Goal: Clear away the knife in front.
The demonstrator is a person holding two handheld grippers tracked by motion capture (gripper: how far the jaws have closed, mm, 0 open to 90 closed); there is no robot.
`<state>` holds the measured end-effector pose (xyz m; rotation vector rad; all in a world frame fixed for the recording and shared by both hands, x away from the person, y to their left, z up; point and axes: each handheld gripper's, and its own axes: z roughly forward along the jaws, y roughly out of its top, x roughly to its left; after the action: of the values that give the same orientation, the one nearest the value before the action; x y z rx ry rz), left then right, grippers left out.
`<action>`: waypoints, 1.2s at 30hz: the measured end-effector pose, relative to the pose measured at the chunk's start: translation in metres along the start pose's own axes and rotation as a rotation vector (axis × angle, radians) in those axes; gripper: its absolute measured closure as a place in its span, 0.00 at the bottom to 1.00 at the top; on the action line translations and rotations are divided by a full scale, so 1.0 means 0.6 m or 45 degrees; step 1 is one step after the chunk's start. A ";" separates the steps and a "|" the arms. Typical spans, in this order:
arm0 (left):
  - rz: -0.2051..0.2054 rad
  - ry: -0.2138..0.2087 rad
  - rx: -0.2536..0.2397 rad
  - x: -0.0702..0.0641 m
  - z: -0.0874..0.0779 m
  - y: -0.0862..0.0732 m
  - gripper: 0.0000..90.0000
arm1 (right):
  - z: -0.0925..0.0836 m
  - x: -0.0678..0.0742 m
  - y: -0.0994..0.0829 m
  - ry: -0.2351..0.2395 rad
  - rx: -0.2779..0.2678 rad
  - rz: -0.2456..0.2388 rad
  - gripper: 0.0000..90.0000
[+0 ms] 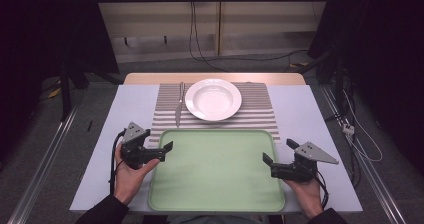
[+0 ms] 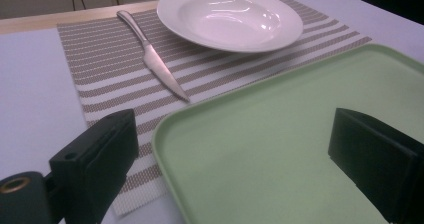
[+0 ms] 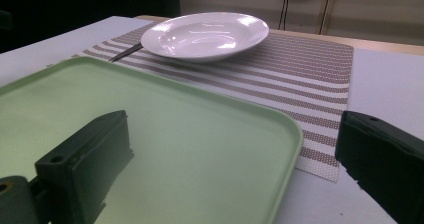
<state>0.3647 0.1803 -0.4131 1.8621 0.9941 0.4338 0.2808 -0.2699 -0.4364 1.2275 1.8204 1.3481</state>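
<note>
A pale green tray lies empty on the near half of the table. My left gripper is at its left rim, open, one jaw outside the rim and one over the tray. On the opposite side, my right gripper stands open astride the right rim, nothing pressed between the jaws. In the left gripper view my left gripper points toward a white deep plate and a steel knife. My right gripper hovers above the tray's corner.
A striped placemat lies beyond the tray, carrying the plate with the knife to its left. The white tabletop has bare margins on both sides. Cables hang behind the table.
</note>
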 end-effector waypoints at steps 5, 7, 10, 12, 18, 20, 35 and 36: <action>0.009 -0.006 0.022 0.007 0.015 0.014 0.07 | 0.000 -0.001 -0.001 0.002 -0.001 0.003 0.01; 0.016 0.003 0.026 0.010 0.022 0.020 0.07 | 0.001 -0.001 -0.001 0.001 -0.001 0.008 0.01; 0.039 0.020 0.046 0.015 0.034 0.029 0.07 | 0.001 0.000 0.000 0.000 -0.001 0.004 0.01; 0.030 0.040 0.057 0.018 0.042 0.036 0.10 | 0.001 0.000 -0.001 0.001 0.001 0.003 0.01; 0.010 0.040 0.049 0.031 0.064 0.052 0.07 | 0.000 0.001 0.000 -0.002 0.002 0.000 0.01; -0.019 0.034 0.044 0.036 0.070 0.057 0.07 | 0.000 0.001 0.000 -0.002 0.002 0.000 0.01; 0.009 0.048 0.062 0.056 0.103 0.103 0.06 | -0.001 0.002 0.000 0.000 0.003 -0.006 0.02; -0.001 0.052 0.046 0.058 0.107 0.106 0.06 | -0.001 0.002 0.000 0.001 0.005 -0.006 0.02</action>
<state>0.4564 0.1563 -0.3934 1.8912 1.0366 0.4579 0.2799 -0.2692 -0.4362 1.2242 1.8258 1.3437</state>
